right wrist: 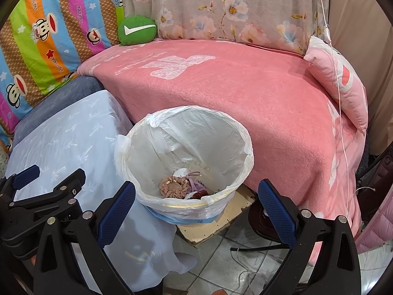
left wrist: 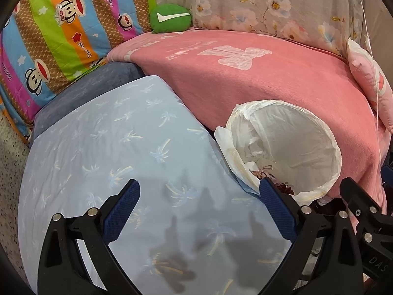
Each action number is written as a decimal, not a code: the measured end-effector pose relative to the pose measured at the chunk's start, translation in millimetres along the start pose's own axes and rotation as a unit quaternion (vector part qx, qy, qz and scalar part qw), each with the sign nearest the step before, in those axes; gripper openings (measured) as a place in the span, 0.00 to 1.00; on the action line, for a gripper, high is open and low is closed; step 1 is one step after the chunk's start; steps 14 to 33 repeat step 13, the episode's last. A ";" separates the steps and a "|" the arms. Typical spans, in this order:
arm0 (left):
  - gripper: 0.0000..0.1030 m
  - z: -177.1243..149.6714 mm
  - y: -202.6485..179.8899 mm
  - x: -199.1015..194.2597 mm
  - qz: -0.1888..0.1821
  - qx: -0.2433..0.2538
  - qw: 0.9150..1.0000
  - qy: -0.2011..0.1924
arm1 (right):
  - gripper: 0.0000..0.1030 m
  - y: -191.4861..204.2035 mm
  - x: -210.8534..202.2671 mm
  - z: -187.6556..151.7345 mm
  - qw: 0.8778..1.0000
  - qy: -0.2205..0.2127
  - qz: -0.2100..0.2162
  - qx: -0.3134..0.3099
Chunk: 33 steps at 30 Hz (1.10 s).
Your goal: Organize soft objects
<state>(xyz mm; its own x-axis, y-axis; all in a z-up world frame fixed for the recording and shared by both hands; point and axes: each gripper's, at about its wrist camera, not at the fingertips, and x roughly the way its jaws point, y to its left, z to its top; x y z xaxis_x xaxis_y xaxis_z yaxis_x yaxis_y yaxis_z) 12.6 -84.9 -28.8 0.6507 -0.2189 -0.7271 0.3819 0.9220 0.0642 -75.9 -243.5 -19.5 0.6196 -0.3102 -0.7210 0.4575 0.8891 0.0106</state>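
Now both empty: left gripper (left wrist: 199, 196) wide open over the pale blue palm-print cloth (left wrist: 103, 147), right gripper (right wrist: 196, 195) wide open above the white bag-lined round bin (right wrist: 221, 125). Soft hair ties (right wrist: 172, 186) down in the bin. Next, probably reach far left for the green round cushion (right wrist: 136, 30), squeeze gently, carry low.
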 end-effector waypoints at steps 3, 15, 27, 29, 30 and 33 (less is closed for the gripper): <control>0.91 0.0 0.1 0.0 0.000 0.000 1.000 0.001 | 0.94 0.0 0.2 -0.1 1.000 0.000 0.000 0.000; 0.91 -0.1 0.2 4.1 -0.014 0.006 1.000 0.015 | 0.94 0.2 -0.9 1.4 1.000 0.000 0.000 0.000; 0.91 -0.1 0.2 4.1 -0.014 0.006 1.000 0.015 | 0.94 0.2 -0.9 1.4 1.000 0.000 0.000 0.000; 0.91 -0.1 0.2 4.1 -0.014 0.006 1.000 0.015 | 0.94 0.2 -0.9 1.4 1.000 0.000 0.000 0.000; 0.91 -0.1 0.2 4.1 -0.014 0.006 1.000 0.015 | 0.94 0.2 -0.9 1.4 1.000 0.000 0.000 0.000; 0.91 -0.1 0.2 4.1 -0.014 0.006 1.000 0.015 | 0.94 0.2 -0.9 1.4 1.000 0.000 0.000 0.000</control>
